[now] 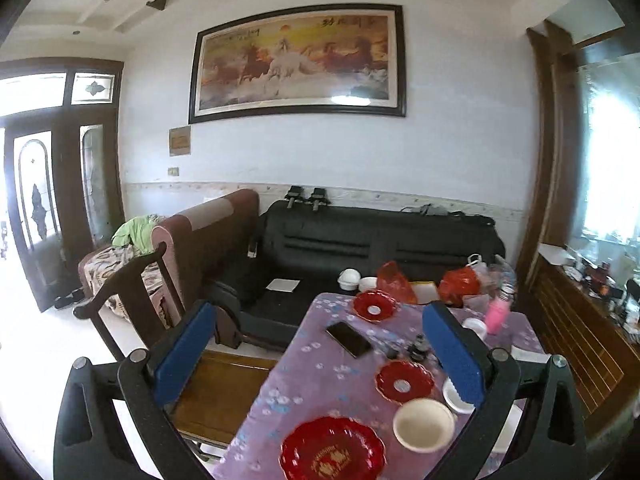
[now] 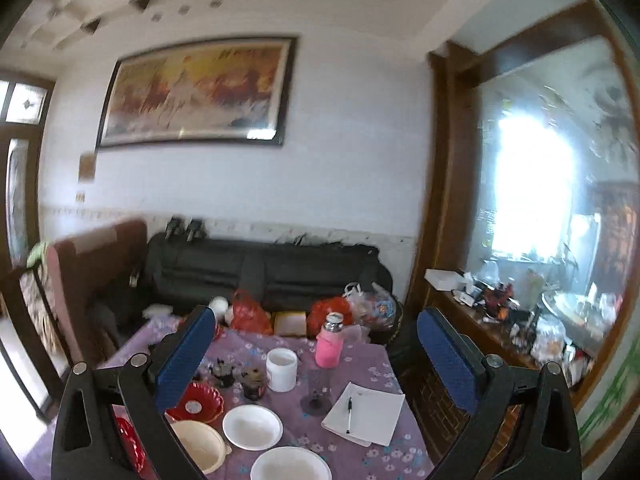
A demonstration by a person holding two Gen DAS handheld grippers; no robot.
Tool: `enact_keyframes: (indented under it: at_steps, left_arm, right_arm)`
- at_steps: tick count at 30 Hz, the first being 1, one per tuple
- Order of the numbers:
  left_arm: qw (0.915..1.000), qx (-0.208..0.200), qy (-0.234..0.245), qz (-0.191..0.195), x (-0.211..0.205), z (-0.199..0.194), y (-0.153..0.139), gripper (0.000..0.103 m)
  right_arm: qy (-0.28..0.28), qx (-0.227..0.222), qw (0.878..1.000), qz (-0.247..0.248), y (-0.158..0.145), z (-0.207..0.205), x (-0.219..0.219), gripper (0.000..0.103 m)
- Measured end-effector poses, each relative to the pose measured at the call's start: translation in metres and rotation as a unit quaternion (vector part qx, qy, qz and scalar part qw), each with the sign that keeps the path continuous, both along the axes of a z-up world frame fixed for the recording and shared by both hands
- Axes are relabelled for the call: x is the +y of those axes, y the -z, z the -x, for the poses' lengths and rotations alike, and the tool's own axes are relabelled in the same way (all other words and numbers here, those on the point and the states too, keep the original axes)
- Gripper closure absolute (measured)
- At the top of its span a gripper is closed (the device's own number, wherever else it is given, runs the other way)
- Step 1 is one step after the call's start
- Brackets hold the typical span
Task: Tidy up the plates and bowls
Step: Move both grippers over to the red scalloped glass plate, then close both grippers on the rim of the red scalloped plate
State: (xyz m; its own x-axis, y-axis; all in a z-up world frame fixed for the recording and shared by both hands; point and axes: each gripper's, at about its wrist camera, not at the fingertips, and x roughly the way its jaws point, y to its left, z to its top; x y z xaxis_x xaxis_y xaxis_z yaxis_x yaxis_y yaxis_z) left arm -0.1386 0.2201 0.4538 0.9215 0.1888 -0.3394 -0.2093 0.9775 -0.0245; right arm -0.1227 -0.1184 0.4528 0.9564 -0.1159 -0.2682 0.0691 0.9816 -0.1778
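Since both the left gripper (image 1: 320,344) and right gripper (image 2: 316,344) have fingers wide open and empty above the purple floral tabletop (image 1: 320,376), I'd grab the cream plastic bowl (image 1: 423,424) beside the scalloped red plate (image 1: 405,381) by its rim.

The left tool (image 1: 320,356) has its two blue-padded fingers (image 1: 184,354) spread wide and nothing is between them. The right tool (image 2: 316,356) is the same: fingers (image 2: 450,354) wide apart, gripping nothing. Both are held above the worktop.
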Motion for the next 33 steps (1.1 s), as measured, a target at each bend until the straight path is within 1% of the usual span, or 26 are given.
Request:
enact_keyframes:
  at_steps: [2,3,4,5,6,7,8,9,10,11,14,15,17,18,20,22,24,26,28,30,33]
  left_arm:
    - [0.9999,0.015,-0.003,-0.008,0.003,-0.026,0.007,0.0]
    - [0.9996,0.026,0.004,-0.01,0.003,-0.039,0.019,0.0]
    - [0.9988,0.046,0.013,-0.012,0.002,-0.06,0.035,0.0]
    - [0.998,0.06,0.02,-0.008,0.001,-0.075,0.049,0.0]
    - [0.9963,0.078,0.035,0.003,0.0,-0.095,0.071,0.0]
    - [0.9933,0.101,0.054,0.014,-0.003,-0.113,0.093,0.0]
    - [0.9893,0.128,0.067,0.022,-0.007,-0.132,0.117,0.0]
    - [0.9864,0.145,0.072,0.026,-0.011,-0.144,0.134,0.0]
    - [0.9825,0.164,0.081,0.033,-0.014,-0.164,0.156,0.0]
    - [0.9801,0.174,0.089,0.037,-0.016,-0.178,0.171,0.0]
    - [0.967,0.225,0.104,0.058,-0.024,-0.227,0.228,0.0]
    - [0.9611,0.244,0.108,0.072,-0.024,-0.242,0.248,0.0]
    - [0.9487,0.281,0.103,0.101,-0.024,-0.277,0.288,0.001]
    - [0.9431,0.296,0.1,0.114,-0.023,-0.293,0.305,0.003]
    - [0.9313,0.326,0.098,0.131,-0.024,-0.316,0.338,0.015]
    - [0.9187,0.351,0.105,0.147,-0.027,-0.332,0.362,0.022]
    - [0.9101,0.368,0.107,0.158,-0.032,-0.344,0.383,0.023]
    - [0.9033,0.379,0.108,0.169,-0.034,-0.354,0.398,0.023]
    - [0.8986,0.382,0.11,0.186,-0.034,-0.364,0.41,0.023]
    - [0.8929,0.392,0.108,0.193,-0.033,-0.37,0.417,0.023]
    - [0.8829,0.412,0.104,0.2,-0.034,-0.376,0.428,0.023]
  right_arm:
    - [-0.008,0.039,0.999,0.01,0.013,-0.036,0.013,0.001]
    - [-0.017,0.068,0.998,0.006,0.028,-0.059,0.021,0.001]
    - [-0.025,0.087,0.996,-0.002,0.042,-0.074,0.023,0.001]
    - [-0.039,0.12,0.992,-0.02,0.066,-0.099,0.031,0.001]
    - [-0.047,0.138,0.989,-0.033,0.084,-0.113,0.032,0.001]
    - [-0.062,0.174,0.982,-0.05,0.113,-0.137,0.04,0.001]
    - [-0.067,0.204,0.975,-0.054,0.136,-0.158,0.047,0.001]
    - [-0.069,0.23,0.969,-0.054,0.161,-0.175,0.053,0.002]
    - [-0.077,0.251,0.964,-0.053,0.184,-0.191,0.059,0.006]
    - [-0.085,0.269,0.958,-0.053,0.207,-0.207,0.065,0.008]
    - [-0.098,0.314,0.943,-0.059,0.259,-0.248,0.082,0.012]
    - [-0.1,0.327,0.938,-0.057,0.273,-0.26,0.085,0.018]
    - [-0.1,0.359,0.926,-0.059,0.303,-0.286,0.091,0.022]
    - [-0.098,0.373,0.921,-0.064,0.316,-0.297,0.093,0.027]
    - [-0.094,0.4,0.908,-0.077,0.345,-0.319,0.094,0.031]
    - [-0.089,0.418,0.901,-0.077,0.364,-0.332,0.096,0.034]
    - [-0.084,0.432,0.895,-0.077,0.38,-0.345,0.097,0.034]
    - [-0.084,0.443,0.889,-0.084,0.39,-0.357,0.098,0.034]
    - [-0.088,0.448,0.884,-0.094,0.396,-0.365,0.098,0.034]
    - [-0.093,0.461,0.876,-0.108,0.405,-0.376,0.096,0.034]
    - [-0.094,0.48,0.866,-0.105,0.416,-0.384,0.1,0.034]
